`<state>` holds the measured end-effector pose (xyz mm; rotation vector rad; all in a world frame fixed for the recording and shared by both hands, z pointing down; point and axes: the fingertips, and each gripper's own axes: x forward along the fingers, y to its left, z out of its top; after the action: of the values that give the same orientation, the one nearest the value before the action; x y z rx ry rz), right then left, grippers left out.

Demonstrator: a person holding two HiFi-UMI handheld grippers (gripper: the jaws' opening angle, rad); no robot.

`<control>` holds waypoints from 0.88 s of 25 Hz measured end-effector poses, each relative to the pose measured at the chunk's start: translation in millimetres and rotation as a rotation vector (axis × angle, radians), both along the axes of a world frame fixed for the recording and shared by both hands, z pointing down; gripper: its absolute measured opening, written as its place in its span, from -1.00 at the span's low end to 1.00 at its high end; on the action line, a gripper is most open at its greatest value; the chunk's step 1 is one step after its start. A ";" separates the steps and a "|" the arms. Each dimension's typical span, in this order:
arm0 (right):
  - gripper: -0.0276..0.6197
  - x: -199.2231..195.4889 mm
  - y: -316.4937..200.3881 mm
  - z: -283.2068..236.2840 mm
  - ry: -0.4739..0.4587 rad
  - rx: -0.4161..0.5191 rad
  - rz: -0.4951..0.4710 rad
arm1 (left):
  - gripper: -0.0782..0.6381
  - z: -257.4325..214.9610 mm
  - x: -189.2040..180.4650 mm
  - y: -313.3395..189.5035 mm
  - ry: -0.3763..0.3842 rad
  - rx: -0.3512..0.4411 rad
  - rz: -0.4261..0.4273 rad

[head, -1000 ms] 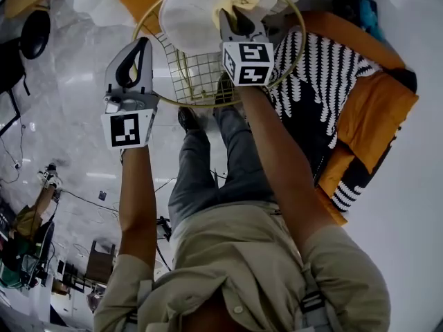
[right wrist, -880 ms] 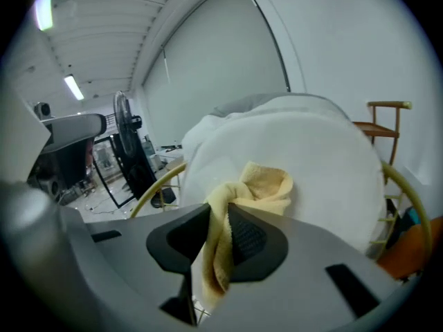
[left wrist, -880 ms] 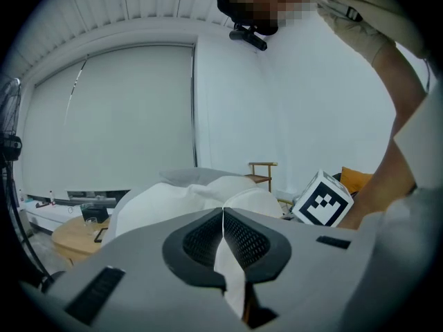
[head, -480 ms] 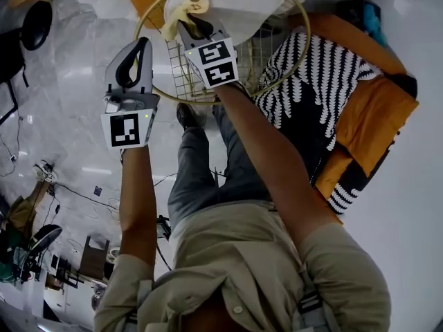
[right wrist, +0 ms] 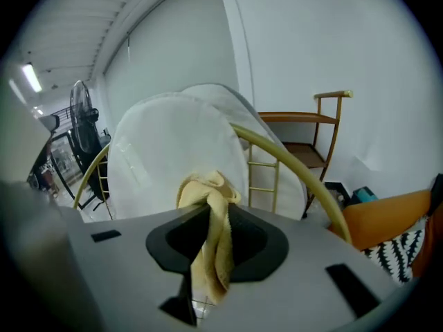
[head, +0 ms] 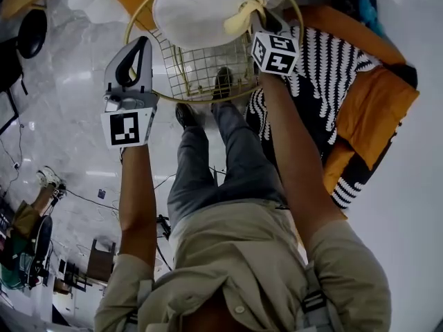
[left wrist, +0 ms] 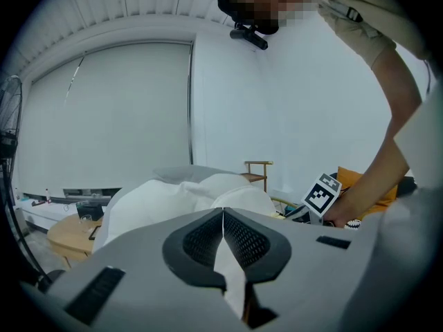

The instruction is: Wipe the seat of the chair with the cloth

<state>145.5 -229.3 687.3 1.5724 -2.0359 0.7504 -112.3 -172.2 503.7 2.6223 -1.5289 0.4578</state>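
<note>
Well, the wiping looks only partly done: the right gripper (head: 258,23), fingers (right wrist: 257,244) clenched on the yellow cloth (head: 242,16), holds it at the right edge of the white seat (head: 194,12) of the chair (head: 208,97). Beside the chair's rim hangs the left gripper (head: 137,47), fingers clenched on nothing. No dirt shows, so I'd guess most of the seat is left.

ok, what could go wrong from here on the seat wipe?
The right gripper clamps the cloth in a bunch, so it may slip out or wipe only a narrow strip of the white cushion. The gold rim sits close beside that gripper; a wide stroke could hit it.
</note>
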 end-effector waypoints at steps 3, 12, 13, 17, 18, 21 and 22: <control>-0.64 16.1 5.2 -0.2 0.023 0.000 0.021 | -0.73 3.1 1.8 2.8 -0.023 -0.006 0.019; -0.64 -33.9 5.3 8.7 -0.020 -0.025 -0.001 | -0.73 2.3 -11.6 7.7 0.015 -0.006 -0.038; -0.64 -49.9 5.3 11.7 -0.032 -0.030 -0.019 | -0.73 4.5 -15.5 10.8 0.008 -0.011 -0.039; -0.64 -124.9 6.5 20.9 -0.104 -0.055 -0.085 | -0.73 10.3 -35.6 20.6 0.022 -0.019 -0.077; -0.64 -144.6 8.5 21.4 -0.130 -0.062 -0.104 | -0.73 12.2 -40.1 23.6 0.016 -0.023 -0.080; -0.64 -209.7 26.0 20.6 -0.184 -0.078 -0.242 | -0.73 20.0 -51.5 33.4 -0.021 -0.043 -0.073; -0.64 -230.7 35.0 20.1 -0.190 -0.080 -0.307 | -0.73 19.9 -53.6 34.8 -0.018 -0.042 -0.079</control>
<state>-85.2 -194.3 707.4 1.1451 -2.2824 0.8750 -165.9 -137.4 523.5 2.5227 -1.6026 0.5032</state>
